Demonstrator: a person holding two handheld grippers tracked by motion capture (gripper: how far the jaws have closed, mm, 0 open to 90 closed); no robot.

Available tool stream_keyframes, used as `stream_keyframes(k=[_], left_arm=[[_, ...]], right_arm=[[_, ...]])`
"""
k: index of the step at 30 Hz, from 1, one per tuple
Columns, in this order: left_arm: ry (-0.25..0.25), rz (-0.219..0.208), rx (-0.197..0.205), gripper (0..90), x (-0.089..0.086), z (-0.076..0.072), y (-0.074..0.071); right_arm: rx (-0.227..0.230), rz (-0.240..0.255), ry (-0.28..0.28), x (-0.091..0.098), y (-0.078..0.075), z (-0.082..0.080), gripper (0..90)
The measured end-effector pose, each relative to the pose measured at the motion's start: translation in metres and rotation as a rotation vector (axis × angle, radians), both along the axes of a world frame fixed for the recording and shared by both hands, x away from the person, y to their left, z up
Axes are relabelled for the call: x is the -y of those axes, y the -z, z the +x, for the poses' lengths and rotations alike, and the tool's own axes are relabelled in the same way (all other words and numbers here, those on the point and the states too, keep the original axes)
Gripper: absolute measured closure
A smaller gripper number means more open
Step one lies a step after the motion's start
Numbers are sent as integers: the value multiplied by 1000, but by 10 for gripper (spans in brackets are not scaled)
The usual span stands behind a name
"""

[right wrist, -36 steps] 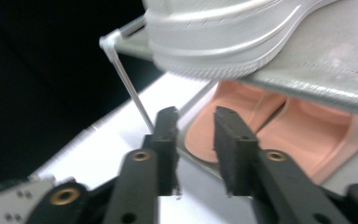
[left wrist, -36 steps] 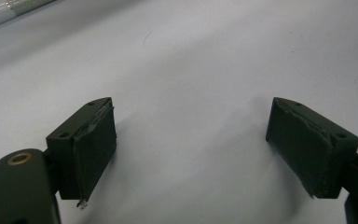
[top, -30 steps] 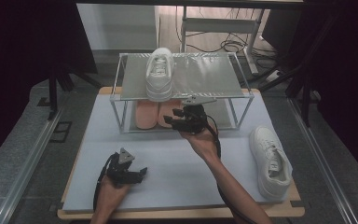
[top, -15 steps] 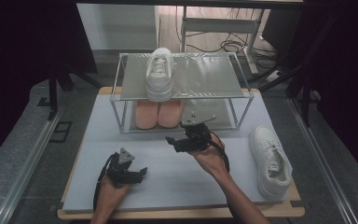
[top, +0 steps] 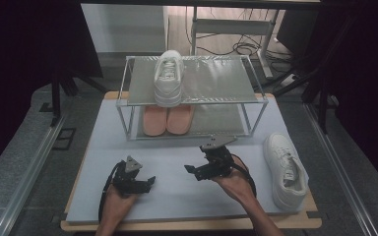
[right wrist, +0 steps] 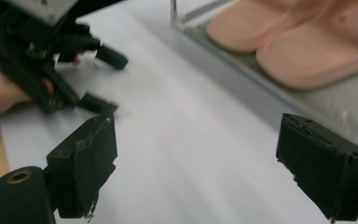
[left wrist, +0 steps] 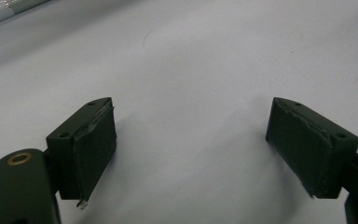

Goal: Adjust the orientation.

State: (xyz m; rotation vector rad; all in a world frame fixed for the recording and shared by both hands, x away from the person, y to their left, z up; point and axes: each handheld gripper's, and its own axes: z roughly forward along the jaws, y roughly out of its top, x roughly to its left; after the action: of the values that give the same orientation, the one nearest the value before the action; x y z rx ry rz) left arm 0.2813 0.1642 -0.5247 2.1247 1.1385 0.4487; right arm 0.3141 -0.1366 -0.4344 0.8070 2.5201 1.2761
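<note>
- Right gripper (top: 193, 172) held low over the white table mat (top: 177, 196), in front of the two-tier rack (top: 128, 105); jaws spread wide, just been opening, nothing between them.
- Left gripper (top: 148, 183) resting near the front left of the mat, jaws apart and empty; bare mat between the pads (left wrist: 93, 149) in the left gripper view.
- Pink slippers (top: 167, 119) side by side on the rack's lower shelf, nearest items to the right gripper, well apart from it.
- White sneaker on the rack (top: 169, 78) on the top shelf, toe overhanging the front edge.
- Second white sneaker (top: 284, 169) lying on the mat just right of the right hand (top: 236, 184).
- Against the earlier frames: right gripper withdrawn from the rack's lower shelf towards the front of the mat and lower; left gripper unmoved; slippers and both sneakers unchanged.
- Slipper heels hidden under the top shelf in the high view; slippers cut off at the top edge and the left gripper blurred in the right gripper view.
</note>
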Motion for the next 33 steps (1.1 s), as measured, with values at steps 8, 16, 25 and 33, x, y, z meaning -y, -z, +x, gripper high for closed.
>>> stream_keyframes(k=[8,16,25,33], left_arm=[[1,1,-2,161,0,0,0],[4,5,-2,161,0,0,0],[5,6,-1,160,0,0,0],[5,6,-1,161,0,0,0]], right_arm=[[-84,-27,27,24,12,-15,140],[-92,-69,54,39,17,-27,334],[-95,-79,104,64,20,-31,576],[-84,-106,151,84,17,-37,721]])
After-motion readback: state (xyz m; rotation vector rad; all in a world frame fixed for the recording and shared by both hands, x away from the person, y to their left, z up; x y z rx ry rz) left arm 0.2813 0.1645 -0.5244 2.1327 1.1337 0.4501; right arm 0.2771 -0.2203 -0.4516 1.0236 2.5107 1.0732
